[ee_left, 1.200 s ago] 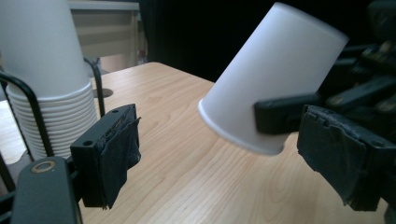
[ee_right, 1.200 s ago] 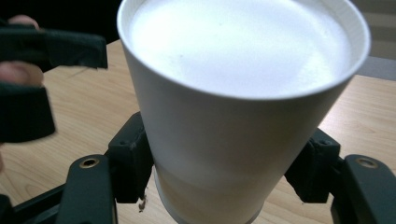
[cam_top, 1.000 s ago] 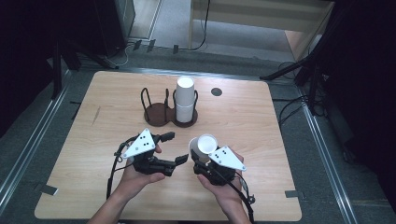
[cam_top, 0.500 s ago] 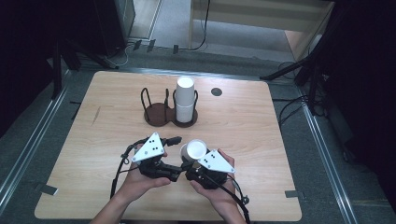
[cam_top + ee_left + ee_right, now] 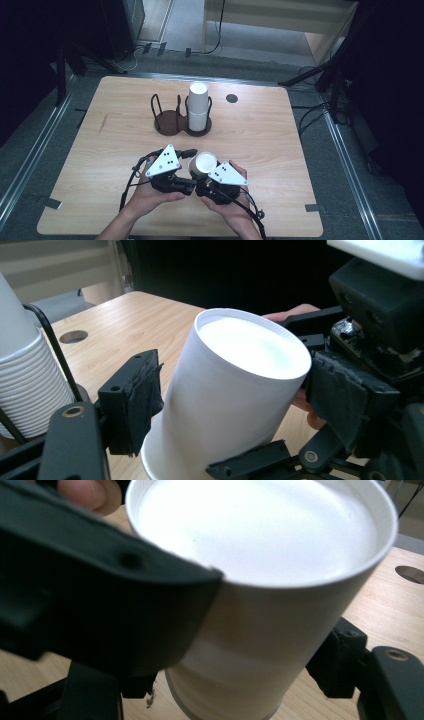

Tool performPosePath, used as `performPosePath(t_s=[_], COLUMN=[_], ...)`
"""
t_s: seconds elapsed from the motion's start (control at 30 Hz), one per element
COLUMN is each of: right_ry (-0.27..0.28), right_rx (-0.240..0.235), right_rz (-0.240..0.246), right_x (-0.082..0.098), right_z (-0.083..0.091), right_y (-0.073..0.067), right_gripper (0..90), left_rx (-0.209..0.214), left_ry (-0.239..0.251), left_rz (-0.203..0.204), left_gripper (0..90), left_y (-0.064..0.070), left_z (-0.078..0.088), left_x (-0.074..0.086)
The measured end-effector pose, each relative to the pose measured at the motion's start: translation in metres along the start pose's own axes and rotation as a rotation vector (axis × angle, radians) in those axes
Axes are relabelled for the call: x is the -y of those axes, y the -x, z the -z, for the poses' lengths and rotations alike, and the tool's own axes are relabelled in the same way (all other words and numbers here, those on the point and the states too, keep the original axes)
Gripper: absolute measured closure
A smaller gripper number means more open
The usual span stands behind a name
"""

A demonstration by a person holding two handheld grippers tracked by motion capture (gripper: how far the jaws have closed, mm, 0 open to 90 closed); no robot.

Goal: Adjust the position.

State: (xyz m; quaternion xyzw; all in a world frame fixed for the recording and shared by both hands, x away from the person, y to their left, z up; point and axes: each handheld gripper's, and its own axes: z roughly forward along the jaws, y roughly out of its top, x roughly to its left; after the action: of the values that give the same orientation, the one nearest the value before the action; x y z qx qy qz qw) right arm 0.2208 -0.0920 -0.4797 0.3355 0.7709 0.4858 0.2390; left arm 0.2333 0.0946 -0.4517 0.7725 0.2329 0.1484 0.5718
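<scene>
2 grippers | right gripper [image 5: 204, 176] jaws pinching paper cup [image 5: 202, 164] | left gripper [image 5: 189, 169] jaws closing around it, untouched | no writing

Bright lit table [image 5: 280, 145], dark surroundings, soft shadows, near fingers [image 5: 95, 595] blurred, cup [image 5: 260, 545] overexposed

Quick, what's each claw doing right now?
Left gripper: jaws just closing around the white cup, not clearly pressing it yet.
Right gripper: shut on the white cup.

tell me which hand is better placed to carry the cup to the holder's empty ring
Probably right: the right gripper is clamped on the cup. On the left gripper the fingers have just been closing around it, firm grip unclear.
</scene>
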Motion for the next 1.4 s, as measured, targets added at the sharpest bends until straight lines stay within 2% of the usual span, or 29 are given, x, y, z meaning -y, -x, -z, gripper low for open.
performPosePath(t_s=[0.13,0.23,0.47,0.67,0.93,1.03,1.17,1.2,1.4], right_ry=[-0.006,-0.007,-0.009,-0.01,-0.006,-0.01,-0.023,-0.026,0.012], right_rx=[-0.008,-0.01,-0.008,-0.006,-0.012,-0.013,-0.013,-0.022,0.0], right_rz=[0.01,0.016,0.025,0.029,0.019,-0.007,-0.03,-0.048,-0.05], right_x=[0.0,0.0,0.0,0.0,-0.001,0.0,0.003,0.003,0.005], right_z=[0.0,0.0,0.0,0.0,0.0,-0.001,-0.004,-0.005,-0.006], right_y=[-0.002,-0.002,-0.001,-0.002,-0.001,0.0,0.002,0.002,0.0], right_gripper=[31.8,31.7,31.3,30.7,24.9,21.5,15.2,14.1,12.9], left_rx=[-0.007,-0.014,-0.038,-0.043,-0.032,-0.033,-0.035,-0.034,-0.02], left_ry=[-0.007,-0.016,-0.003,0.012,0.035,0.049,0.085,0.095,0.112], left_rz=[0.002,-0.01,-0.044,-0.047,-0.007,0.005,0.038,0.048,0.075], left_gripper=[23.0,23.8,32.5,34.9,37.2,37.4,37.4,37.4,37.4], left_y=[0.001,0.002,0.002,0.003,-0.002,-0.003,-0.007,-0.007,-0.009], left_z=[-0.001,-0.001,0.003,0.004,0.006,0.008,0.012,0.013,0.015], left_x=[0.0,0.0,-0.001,0.0,0.001,0.0,-0.001,-0.002,-0.001])
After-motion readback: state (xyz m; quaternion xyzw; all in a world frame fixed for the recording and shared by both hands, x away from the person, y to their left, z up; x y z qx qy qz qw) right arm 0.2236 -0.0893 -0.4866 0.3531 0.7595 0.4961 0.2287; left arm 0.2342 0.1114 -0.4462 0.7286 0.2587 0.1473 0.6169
